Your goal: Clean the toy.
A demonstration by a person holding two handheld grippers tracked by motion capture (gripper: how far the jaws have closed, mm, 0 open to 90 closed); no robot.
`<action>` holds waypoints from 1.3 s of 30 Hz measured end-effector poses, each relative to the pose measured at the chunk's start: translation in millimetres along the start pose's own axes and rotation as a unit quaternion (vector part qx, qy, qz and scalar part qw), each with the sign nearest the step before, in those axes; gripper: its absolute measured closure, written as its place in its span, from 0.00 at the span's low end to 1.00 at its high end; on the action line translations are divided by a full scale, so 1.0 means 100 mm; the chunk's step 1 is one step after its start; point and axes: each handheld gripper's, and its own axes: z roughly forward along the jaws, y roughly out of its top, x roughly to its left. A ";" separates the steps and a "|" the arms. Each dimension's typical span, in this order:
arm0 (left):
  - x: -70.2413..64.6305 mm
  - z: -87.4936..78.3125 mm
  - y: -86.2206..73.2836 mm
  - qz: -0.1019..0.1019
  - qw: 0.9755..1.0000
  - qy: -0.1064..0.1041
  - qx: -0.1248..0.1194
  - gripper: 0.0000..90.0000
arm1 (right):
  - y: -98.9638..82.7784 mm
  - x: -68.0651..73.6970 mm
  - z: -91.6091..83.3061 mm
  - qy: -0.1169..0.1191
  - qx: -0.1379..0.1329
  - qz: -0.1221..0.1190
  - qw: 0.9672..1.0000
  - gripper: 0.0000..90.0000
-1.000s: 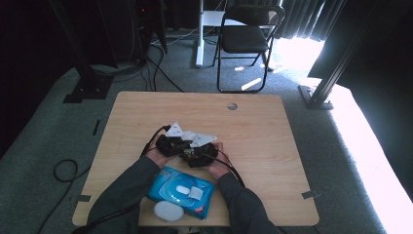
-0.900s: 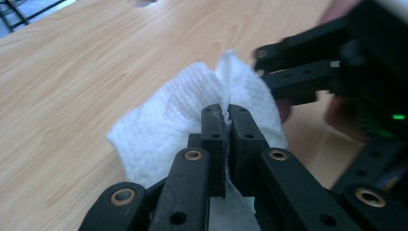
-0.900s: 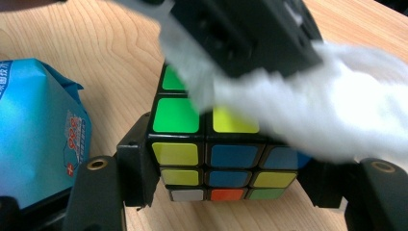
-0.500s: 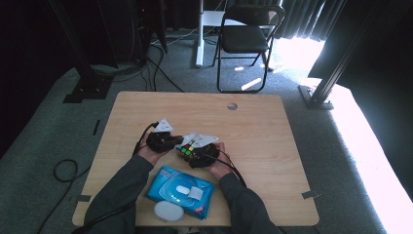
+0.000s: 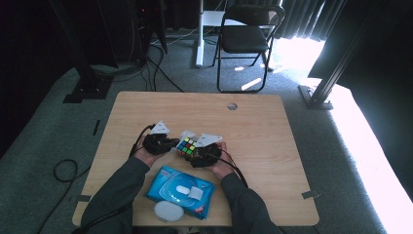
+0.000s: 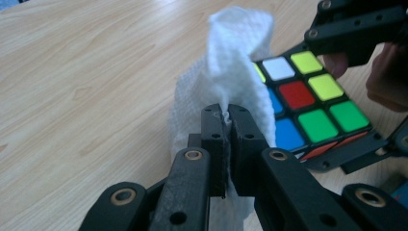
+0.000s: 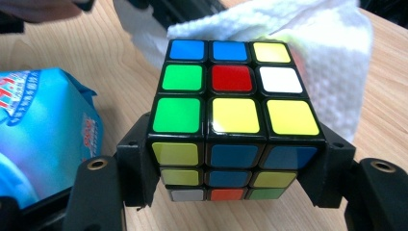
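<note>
Cube (image 5: pixel 185 146) is sitting at centre frame in the high view, well clear of every table (image 5: pixel 272 146) edge, with bare wood lying open above and to both sides. At its left, the left gripper (image 5: pixel 168 143) is pinching a white wipe (image 6: pixel 231 72) that is touching the cube's side. The cube is resting squarely, one face up, clamped between the right gripper (image 5: pixel 195 152) jaws. Both forearms are entering from the bottom edge, flanking a blue wipes pack (image 5: pixel 181 190).
</note>
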 end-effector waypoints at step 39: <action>0.00 0.02 -0.04 0.003 1.000 -0.007 0.010 0.96 | 0.01 0.09 -0.02 0.030 -0.010 -0.013 0.999 0.38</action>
